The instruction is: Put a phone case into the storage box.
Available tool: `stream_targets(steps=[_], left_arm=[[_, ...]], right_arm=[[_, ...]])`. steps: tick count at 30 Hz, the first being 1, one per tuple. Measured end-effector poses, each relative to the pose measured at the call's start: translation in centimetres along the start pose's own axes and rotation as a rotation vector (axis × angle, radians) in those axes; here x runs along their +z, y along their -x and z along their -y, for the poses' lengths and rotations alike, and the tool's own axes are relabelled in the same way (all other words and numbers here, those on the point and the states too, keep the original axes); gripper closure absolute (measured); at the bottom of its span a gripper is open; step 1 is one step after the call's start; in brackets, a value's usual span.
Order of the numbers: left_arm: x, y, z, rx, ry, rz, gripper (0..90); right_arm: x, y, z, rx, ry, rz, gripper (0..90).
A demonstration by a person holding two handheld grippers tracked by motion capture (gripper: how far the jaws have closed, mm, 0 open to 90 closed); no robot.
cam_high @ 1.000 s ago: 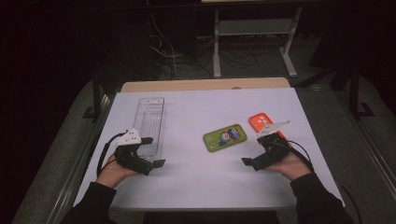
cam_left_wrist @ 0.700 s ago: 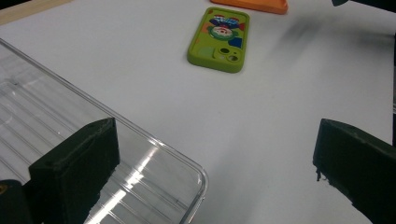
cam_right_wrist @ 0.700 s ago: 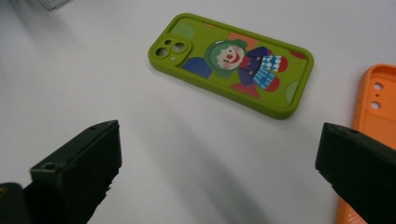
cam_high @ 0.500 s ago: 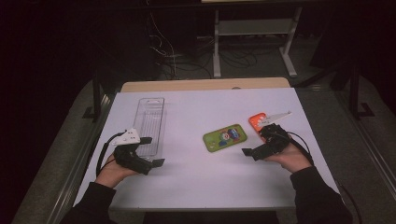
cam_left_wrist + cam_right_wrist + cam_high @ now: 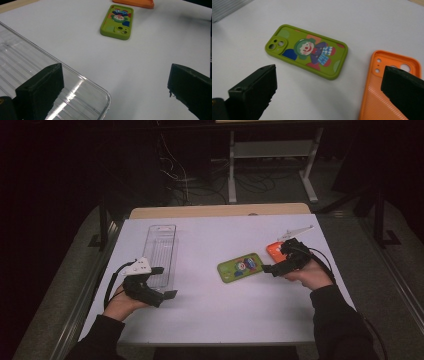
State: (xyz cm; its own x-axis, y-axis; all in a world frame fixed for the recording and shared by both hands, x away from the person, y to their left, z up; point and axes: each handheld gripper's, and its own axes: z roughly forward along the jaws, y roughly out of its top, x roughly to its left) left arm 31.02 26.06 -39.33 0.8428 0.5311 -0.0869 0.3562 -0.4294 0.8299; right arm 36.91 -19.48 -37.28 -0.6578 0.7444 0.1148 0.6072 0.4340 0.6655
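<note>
Right gripper (image 5: 274,268) jaws wide, hovering near green clown phone case (image 5: 307,51), probably to grab it; orange case (image 5: 392,82) at 3 o'clock. Left gripper (image 5: 165,282) wide, over clear tray (image 5: 37,77) corner.

no readable text or numbers anywhere (green phone case (image 5: 307,51) bears clown picture only)

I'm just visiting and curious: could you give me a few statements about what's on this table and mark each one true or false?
1. The green phone case shows a clown picture. True.
2. The orange phone case lies stacked on the green one. False: they lie side by side, apart.
3. The right hand-held gripper is clamped on the green case. False: its jaws stand open, holding nothing.
4. The left hand-held gripper is open, near a corner of the clear plastic tray. True.
</note>
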Motion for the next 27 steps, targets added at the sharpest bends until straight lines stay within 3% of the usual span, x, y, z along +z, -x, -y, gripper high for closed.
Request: stream_targets(steps=[7,13,15,27], left_arm=[[0.0,0.0,0.0,-0.017,0.008,-0.002,0.1],[0.1,0.1,0.0,-0.011,0.013,-0.001,0.1],[0.1,0.1,-0.1,-0.008,0.014,-0.001,0.1],[0.0,0.1,-0.1,-0.013,0.013,-0.002,0.1]], right_arm=[[0.2,1.4,-0.6,0.017,0.005,0.038,0.0],[0.5,2.8,-1.0,0.056,0.001,0.093,0.0],[0.9,3.5,-1.1,0.062,-0.003,0.133,0.0],[2.8,5.7,-0.5,0.113,-0.057,0.242,0.0]])
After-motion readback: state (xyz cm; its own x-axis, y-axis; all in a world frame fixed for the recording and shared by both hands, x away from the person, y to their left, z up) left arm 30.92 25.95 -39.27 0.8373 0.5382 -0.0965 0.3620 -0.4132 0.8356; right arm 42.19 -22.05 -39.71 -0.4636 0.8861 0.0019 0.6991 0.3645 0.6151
